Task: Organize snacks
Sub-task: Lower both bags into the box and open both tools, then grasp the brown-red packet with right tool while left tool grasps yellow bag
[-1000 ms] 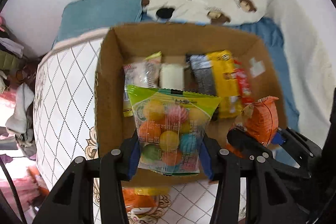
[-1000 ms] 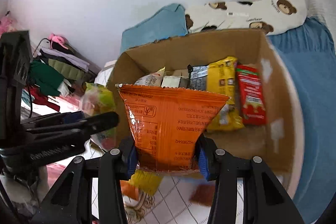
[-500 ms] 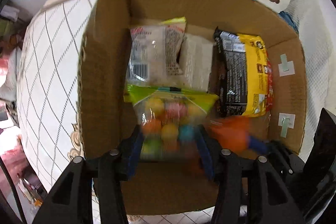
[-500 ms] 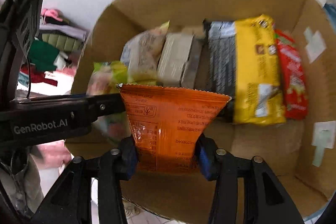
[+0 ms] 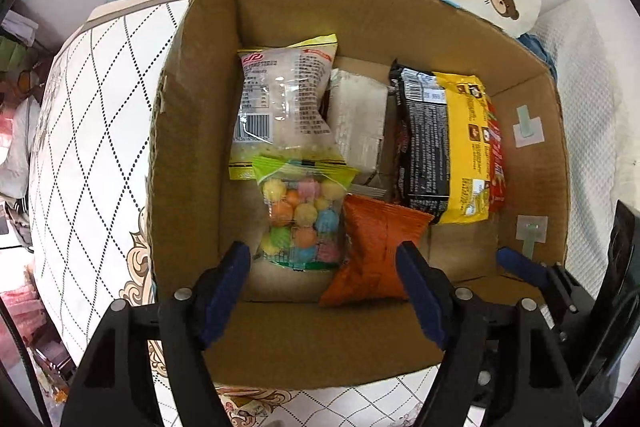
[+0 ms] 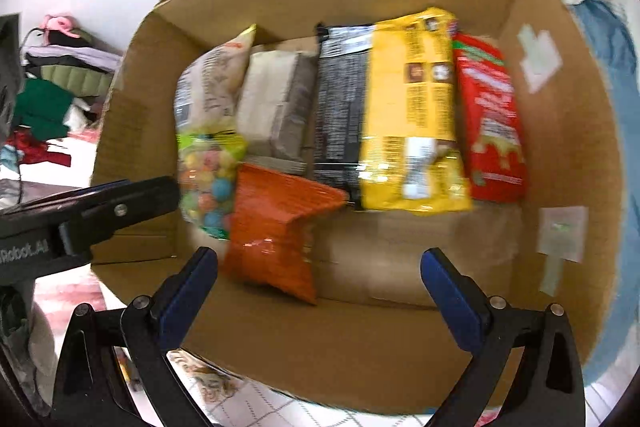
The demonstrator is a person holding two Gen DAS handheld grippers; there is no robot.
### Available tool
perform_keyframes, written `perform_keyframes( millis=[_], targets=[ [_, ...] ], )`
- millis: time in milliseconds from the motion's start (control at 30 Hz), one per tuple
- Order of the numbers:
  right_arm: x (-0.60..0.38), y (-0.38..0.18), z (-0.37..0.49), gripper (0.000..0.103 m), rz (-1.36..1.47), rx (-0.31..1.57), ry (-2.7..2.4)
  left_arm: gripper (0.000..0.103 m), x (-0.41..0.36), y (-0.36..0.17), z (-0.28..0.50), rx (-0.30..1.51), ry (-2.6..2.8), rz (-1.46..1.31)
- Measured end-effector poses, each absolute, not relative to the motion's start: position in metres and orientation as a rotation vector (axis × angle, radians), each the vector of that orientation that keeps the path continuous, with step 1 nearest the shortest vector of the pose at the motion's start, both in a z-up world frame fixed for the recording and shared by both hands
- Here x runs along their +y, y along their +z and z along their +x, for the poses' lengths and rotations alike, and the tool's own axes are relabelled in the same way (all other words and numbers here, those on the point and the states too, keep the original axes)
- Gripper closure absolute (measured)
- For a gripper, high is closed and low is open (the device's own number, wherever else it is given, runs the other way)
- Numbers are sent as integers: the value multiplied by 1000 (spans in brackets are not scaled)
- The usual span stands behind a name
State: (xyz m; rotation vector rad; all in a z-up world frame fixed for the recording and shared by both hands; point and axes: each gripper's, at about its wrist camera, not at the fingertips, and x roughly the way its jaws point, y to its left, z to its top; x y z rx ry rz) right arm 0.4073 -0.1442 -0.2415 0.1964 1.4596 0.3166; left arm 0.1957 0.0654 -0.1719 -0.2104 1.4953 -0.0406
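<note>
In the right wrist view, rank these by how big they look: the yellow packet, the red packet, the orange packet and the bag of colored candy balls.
1. yellow packet
2. orange packet and red packet: too alike to rank, and the orange one lies nearer the camera
3. candy ball bag, partly hidden behind the orange packet and the left gripper

Black tool (image 5: 324,279), blue pads (image 5: 226,291)

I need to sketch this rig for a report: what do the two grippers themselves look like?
Both match. The left gripper and right gripper each have two black angular plastic arms with triangular cut-outs and silver screws, tipped by dark blue pads. From the right wrist view, the left one's side bears white lettering ending "Robot.AI". No cables or sleeves are clearly visible.
</note>
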Motion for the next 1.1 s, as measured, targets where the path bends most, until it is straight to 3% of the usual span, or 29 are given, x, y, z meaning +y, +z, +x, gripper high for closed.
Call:
perform_keyframes(
  millis=[467,1100],
  targets=[
    [-180,-196,391,0,128,1338,198,29,62,-128,153,1300,-23,-172],
    [-204,-105,300,0,135,1051,167,29,34,-59,66,1013,-34,-93]
  ],
)
